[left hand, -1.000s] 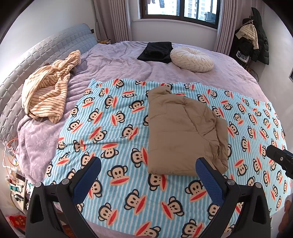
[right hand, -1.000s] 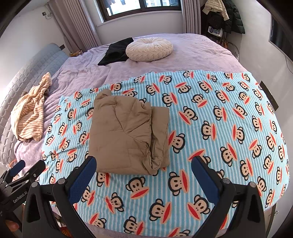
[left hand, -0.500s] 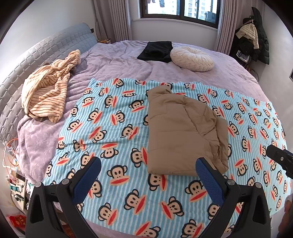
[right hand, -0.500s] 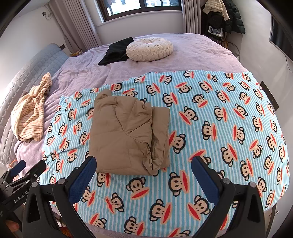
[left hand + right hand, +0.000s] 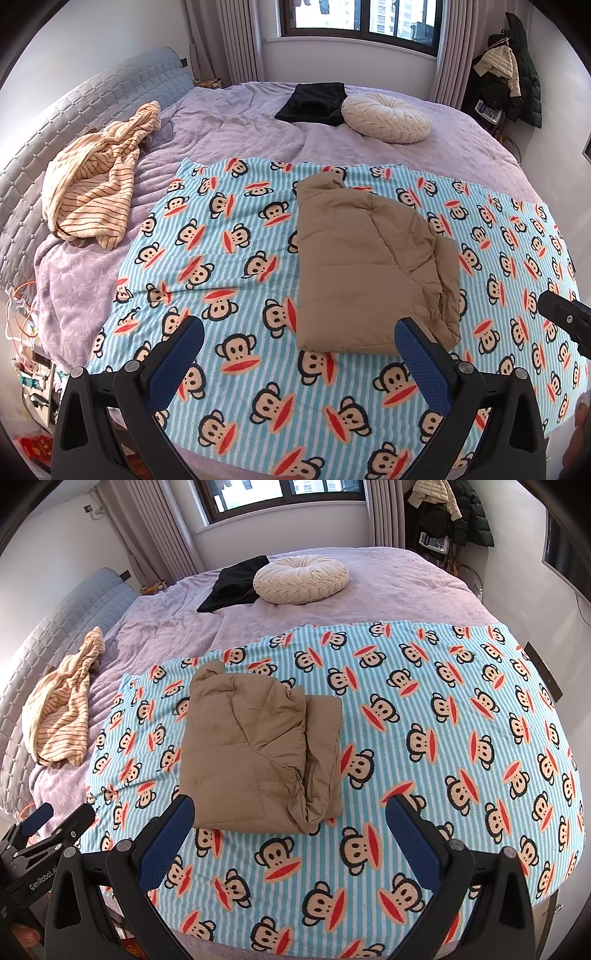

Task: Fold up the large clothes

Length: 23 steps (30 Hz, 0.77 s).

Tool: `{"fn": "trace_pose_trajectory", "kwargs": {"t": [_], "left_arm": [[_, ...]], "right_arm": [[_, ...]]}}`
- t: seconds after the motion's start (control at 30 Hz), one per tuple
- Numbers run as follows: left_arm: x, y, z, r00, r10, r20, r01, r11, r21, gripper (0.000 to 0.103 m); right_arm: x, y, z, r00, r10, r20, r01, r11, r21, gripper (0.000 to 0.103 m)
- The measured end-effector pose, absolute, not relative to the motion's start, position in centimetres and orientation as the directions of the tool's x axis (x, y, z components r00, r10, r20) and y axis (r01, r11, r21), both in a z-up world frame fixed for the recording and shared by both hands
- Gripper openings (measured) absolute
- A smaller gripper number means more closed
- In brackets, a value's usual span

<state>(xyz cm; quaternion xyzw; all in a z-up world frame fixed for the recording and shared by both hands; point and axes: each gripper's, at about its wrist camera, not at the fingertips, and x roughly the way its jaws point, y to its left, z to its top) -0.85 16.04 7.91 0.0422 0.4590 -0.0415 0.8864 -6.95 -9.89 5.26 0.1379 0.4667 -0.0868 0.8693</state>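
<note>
Jacket (image 5: 373, 273) first: I see a tan padded one lying folded into a rough rectangle on the monkey-print blanket (image 5: 229, 258), left of the blanket's middle in the right wrist view. It looks puffy and quilted, with soft stitched panels, and its right side shows stacked layers whose loose, crumpled edges bulge out near the bottom corner; the collar end pokes up at the far side. I judge the folding is largely done, and the bundle sits there because the blanket gives a flat, clean patch to work on. The blanket is fleecy, pale blue striped, with red-mouthed monkey faces, spread over the near part of the bed (image 5: 236, 122), whose purple cover is plush and lightly rumpled. My left hand-held gripper (image 5: 299, 354) hangs above the blanket's near edge with its blue textured pads spread wide and nothing between them; my right hand-held gripper (image 5: 290, 830) is likewise spread wide and empty, just short of the jacket's near edge. I take it both are held back so the fold can be checked. Farther out, a striped cream garment (image 5: 96, 188) lies heaped by the grey quilted headboard (image 5: 92, 99), and a black folded cloth (image 5: 314, 103) lies touching a round pleated cushion (image 5: 386, 117) near the window.
</note>
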Motion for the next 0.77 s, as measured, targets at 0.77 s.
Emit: {"fn": "trace_pose_trajectory", "kwargs": {"t": [0.77], "left_arm": [[-0.13, 15.99, 8.03, 0.578, -0.046, -0.814, 0.131, 0.991, 0.037, 0.103]], "right_arm": [[-7.11, -9.66, 5.2, 0.55, -0.023, -0.835, 0.28, 0.947, 0.158, 0.103]]}}
